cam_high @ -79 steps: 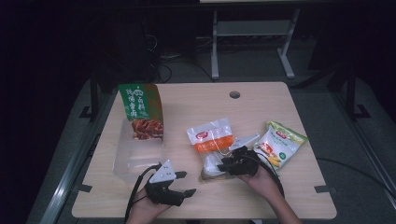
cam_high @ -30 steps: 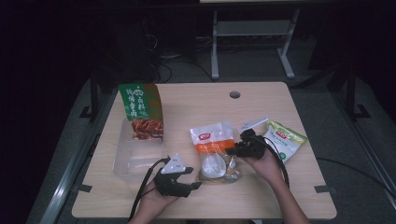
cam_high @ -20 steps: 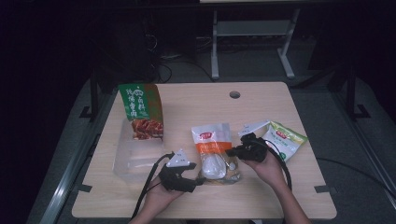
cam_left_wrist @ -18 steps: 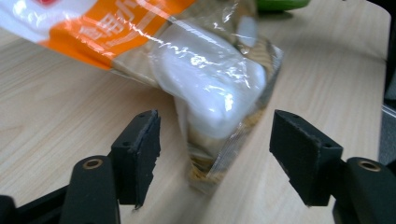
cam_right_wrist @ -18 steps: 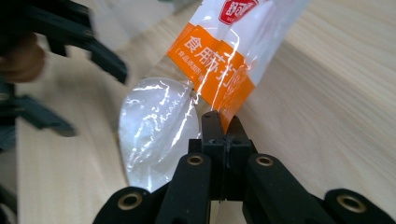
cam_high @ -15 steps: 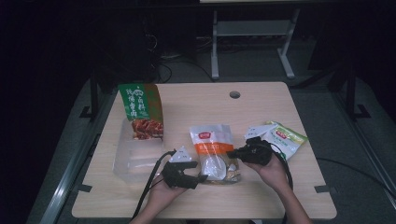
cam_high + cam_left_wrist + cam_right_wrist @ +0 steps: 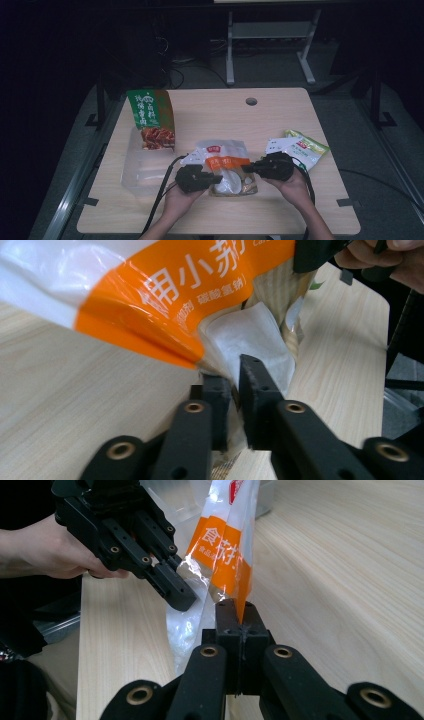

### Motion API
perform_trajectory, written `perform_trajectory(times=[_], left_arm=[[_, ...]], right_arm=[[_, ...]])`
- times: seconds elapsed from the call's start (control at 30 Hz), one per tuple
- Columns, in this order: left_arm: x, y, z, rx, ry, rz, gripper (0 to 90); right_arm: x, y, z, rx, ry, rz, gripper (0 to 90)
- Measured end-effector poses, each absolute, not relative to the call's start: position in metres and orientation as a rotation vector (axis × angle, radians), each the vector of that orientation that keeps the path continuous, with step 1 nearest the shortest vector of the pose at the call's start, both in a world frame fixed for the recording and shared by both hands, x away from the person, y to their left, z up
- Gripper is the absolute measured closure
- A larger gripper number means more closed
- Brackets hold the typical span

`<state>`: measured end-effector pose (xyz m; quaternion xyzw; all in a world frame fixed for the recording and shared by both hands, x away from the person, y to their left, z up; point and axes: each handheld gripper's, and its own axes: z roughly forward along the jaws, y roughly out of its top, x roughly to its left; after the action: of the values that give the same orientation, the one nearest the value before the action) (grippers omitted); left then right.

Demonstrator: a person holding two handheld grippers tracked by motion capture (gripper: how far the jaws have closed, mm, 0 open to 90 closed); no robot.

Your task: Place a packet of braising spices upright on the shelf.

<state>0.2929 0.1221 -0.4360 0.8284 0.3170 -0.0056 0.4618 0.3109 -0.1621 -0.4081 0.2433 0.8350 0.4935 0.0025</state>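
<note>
Pinching the orange-and-white pouch from its left edge, the left gripper has just been closing, film now between its jaws. Opposite, the right gripper clamps the pouch's right edge above the table.

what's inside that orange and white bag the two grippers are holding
Through the clear lower part of the orange and white bag, a white inner packet shows. Its contents are covered, as is whatever sits behind the printed band.

High view: dim, room black from 9 through 12 to 3 o'clock; only the table is lit, from overhead, with soft shadows. Gripper views: bright and even. Orange-banded bag blurred at close range, glare on its film.
</note>
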Motion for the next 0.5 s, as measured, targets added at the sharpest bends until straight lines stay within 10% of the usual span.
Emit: perform_trajectory(times=[0.5], left_arm=[[0.287, 0.128, -0.43, 2.08, 0.716, 0.133, 89.3]], right_arm=[[0.319, -0.147, -0.405, 0.788, 2.666, 1.481, 73.2]])
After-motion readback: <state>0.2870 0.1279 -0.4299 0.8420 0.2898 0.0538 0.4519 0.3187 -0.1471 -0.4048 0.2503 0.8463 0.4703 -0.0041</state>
